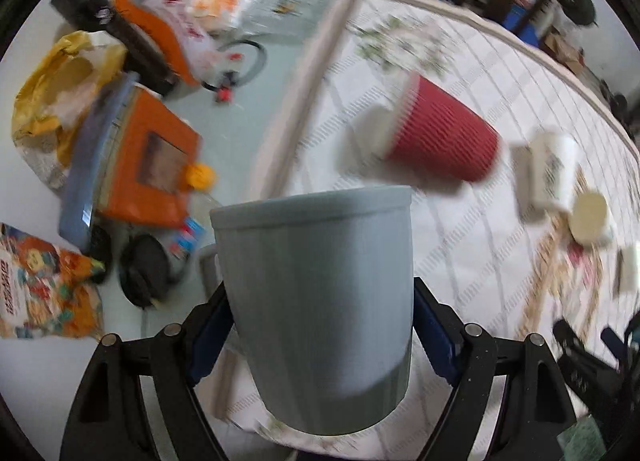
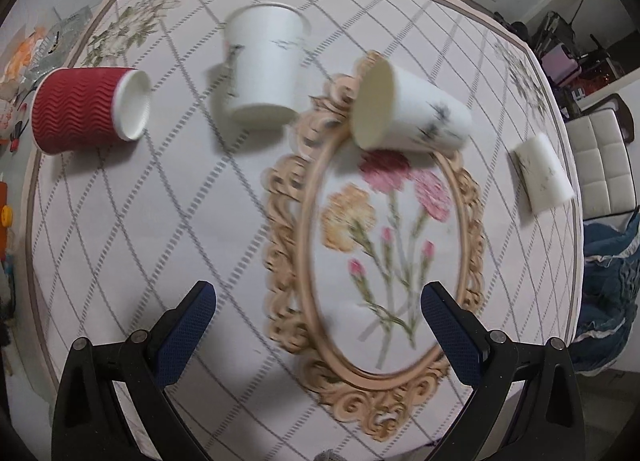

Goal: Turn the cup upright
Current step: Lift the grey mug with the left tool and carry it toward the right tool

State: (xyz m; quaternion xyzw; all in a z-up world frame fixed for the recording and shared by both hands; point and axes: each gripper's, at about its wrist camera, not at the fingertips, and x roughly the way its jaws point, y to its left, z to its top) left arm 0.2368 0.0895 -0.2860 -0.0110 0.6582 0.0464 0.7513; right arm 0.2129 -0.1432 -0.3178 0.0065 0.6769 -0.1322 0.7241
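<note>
Your left gripper (image 1: 320, 341) is clamped on the grey cup (image 1: 316, 301). Rotate it gently, then set it down clear of the red ripple cup (image 1: 444, 129) at one o'clock. Your right gripper (image 2: 320, 317) has its fingers apart, holding nothing.

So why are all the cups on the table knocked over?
They do look toppled: the red cup, two white cups lie sideways, another white cup sits tipped. The left gripper holds a grey cup.

Floral quilted cloth (image 2: 160, 221) on table; orange box (image 1: 156, 157), headphones (image 1: 144, 273), snack bag (image 1: 40, 289) on floor.
</note>
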